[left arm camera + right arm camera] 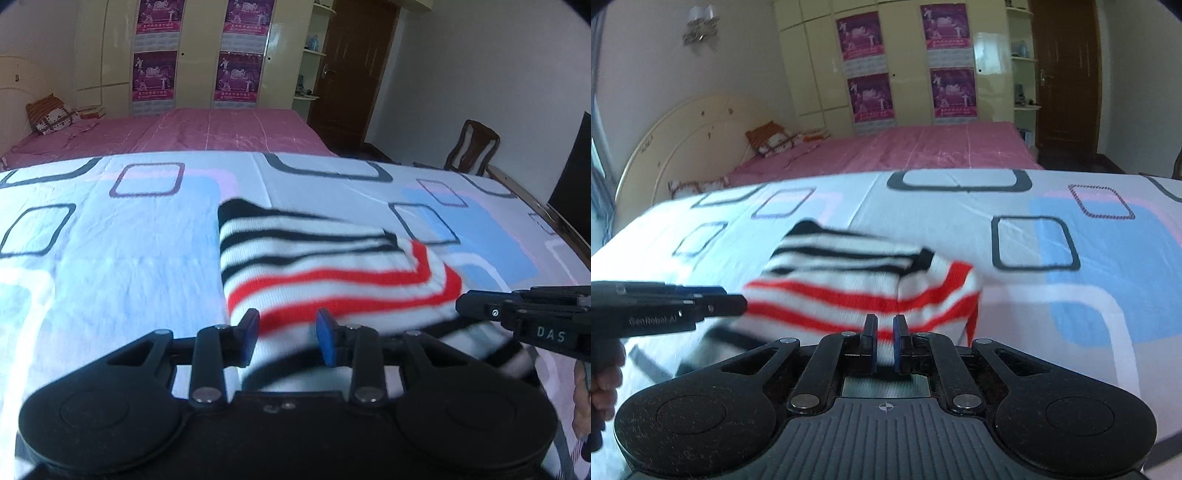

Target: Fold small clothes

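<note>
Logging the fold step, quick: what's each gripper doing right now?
Left gripper: partly closed on the striped garment, which passes between its fingers.
Right gripper: shut on the same garment's edge.

Left hand-held gripper [286, 334] jaws partly apart, pointing down-forward; right hand-held gripper [884, 341] jaws nearly together, alongside.

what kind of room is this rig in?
Most likely a home bedroom: a bed with a pink sheet and rounded headboard, a cream wardrobe behind it, and the striped garment lying on a patterned bedsheet.
</note>
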Demonstrator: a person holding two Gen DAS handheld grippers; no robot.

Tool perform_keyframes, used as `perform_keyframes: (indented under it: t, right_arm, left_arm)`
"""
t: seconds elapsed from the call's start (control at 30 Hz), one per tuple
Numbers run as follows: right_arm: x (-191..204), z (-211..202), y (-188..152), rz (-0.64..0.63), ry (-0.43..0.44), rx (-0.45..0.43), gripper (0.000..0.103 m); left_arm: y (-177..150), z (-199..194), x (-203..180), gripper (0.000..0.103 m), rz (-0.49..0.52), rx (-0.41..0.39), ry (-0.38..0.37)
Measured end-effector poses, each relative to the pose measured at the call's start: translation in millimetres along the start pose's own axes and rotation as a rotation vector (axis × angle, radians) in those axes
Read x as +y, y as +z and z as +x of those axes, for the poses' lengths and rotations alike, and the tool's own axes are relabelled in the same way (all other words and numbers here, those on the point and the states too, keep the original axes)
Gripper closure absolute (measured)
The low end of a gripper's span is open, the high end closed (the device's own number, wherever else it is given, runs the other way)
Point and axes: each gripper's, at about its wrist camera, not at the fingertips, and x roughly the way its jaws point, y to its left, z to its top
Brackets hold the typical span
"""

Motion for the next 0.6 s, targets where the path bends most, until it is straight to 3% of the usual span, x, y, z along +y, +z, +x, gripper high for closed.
perform_keyframes:
  t: [0.27, 0.37, 0.6]
  right_arm:
    - [-9.5, 1.7, -28.1, 0.032, -0.033, 0.025, 0.097]
    - [-17.6, 1.7, -31.6, 0.102, -0.012, 0.014, 0.098]
    - [-7.4, -37.2, -32.0, 0.068, -0.004, -0.019, 0.097]
  left_arm:
    - [-13.1, 0.7, -0.1, 0.066, 0.031, -0.002, 0.006]
    - [-15.3, 1.0, 1.5, 0.066, 0.038, -0.003, 0.003]
    - [-21.5, -20.5, -0.9, 0.068, 0.022, -0.019, -0.008]
